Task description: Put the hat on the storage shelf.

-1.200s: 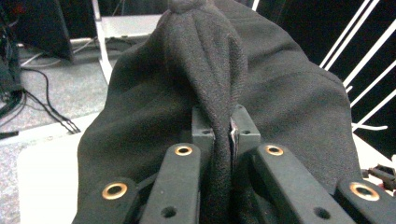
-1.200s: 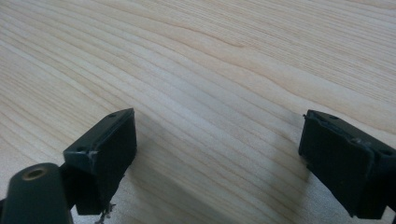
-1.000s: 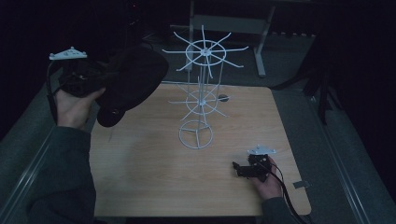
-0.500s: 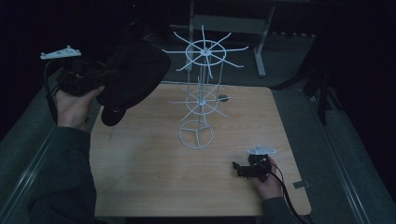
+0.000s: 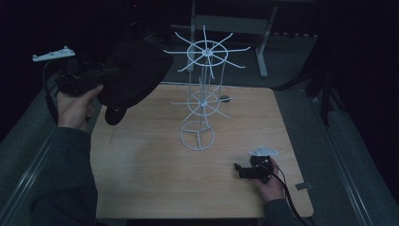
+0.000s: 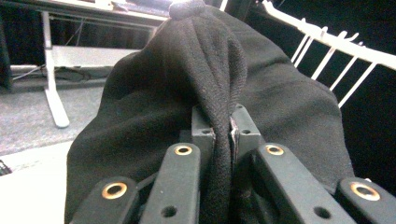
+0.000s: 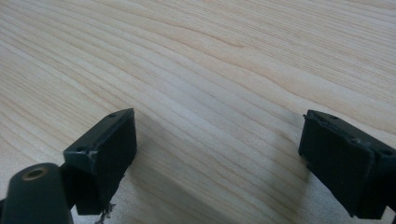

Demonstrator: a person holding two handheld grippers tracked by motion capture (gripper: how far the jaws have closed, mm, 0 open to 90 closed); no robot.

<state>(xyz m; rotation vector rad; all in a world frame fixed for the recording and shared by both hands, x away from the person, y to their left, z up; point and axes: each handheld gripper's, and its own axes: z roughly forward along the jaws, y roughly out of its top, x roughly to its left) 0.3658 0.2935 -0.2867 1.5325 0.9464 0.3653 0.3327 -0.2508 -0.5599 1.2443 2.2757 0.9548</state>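
Now we are holding a black cap [image 5: 131,70] up in the left gripper [image 5: 87,77], at the upper left of the high view

We are pinching a fold of its cloth [image 6: 219,93] tight between the left jaws, and the cap is hanging in the air beside the top wheel of the white wire rack [image 5: 202,94], which is standing mid-table. Lower right, we are resting the right gripper [image 5: 242,170] on the wooden table [image 5: 141,165], its jaws standing wide with nothing but bare wood [image 7: 210,93] between them
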